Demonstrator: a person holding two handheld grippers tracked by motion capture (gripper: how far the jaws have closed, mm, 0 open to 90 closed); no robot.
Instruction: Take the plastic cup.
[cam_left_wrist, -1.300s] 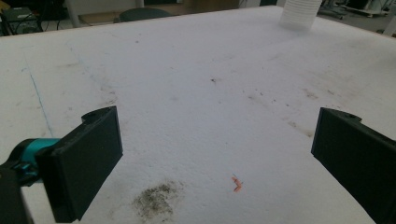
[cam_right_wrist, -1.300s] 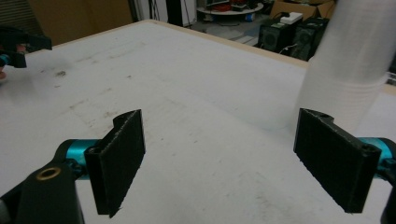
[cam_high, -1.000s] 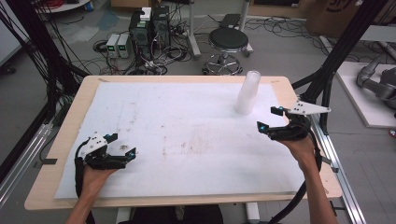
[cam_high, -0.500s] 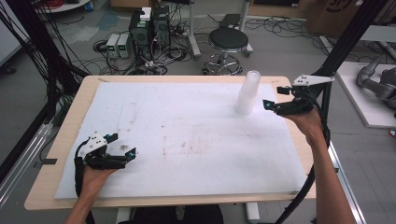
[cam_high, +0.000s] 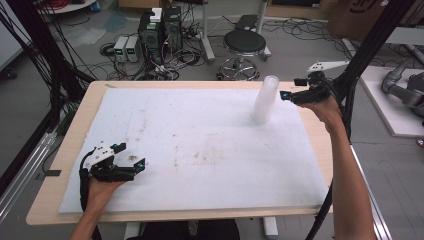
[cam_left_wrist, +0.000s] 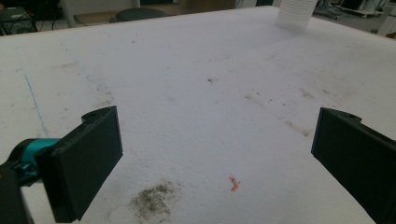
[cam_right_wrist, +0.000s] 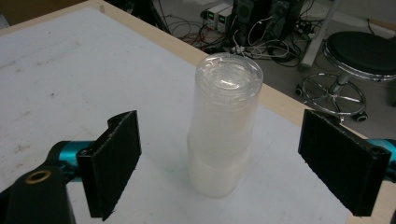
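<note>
— So how far along would you say they are?

— Barely begun, by my reckoning. The stack of clear plastic cups (cam_high: 264, 100) stands upright on the white foam mat (cam_high: 200, 145), toward the far right of the tabletop (cam_high: 60, 170), and nothing is touching it.

— But the right gripper (cam_high: 289, 93) is up there beside it?

— Just beside it, held up near the top of the stack. Through the right gripper view you see the cups (cam_right_wrist: 224, 126) framed between its two black jaws, which stand wide apart with clear space on both sides. Lined up, I'd say, but no grasp yet.

— And the left gripper (cam_high: 135, 167)?

— Down at the near left corner, well apart from the stack, resting low over the mat. Its jaws are spread too, holding nothing; there's just stained foam between them in its own view, with the cups (cam_left_wrist: 295, 11) far off at the top edge.

— What's left, then?

— Nearly all of it, I'd judge: closing on the stack or its top cup, lifting it, then whatever follows.
</note>
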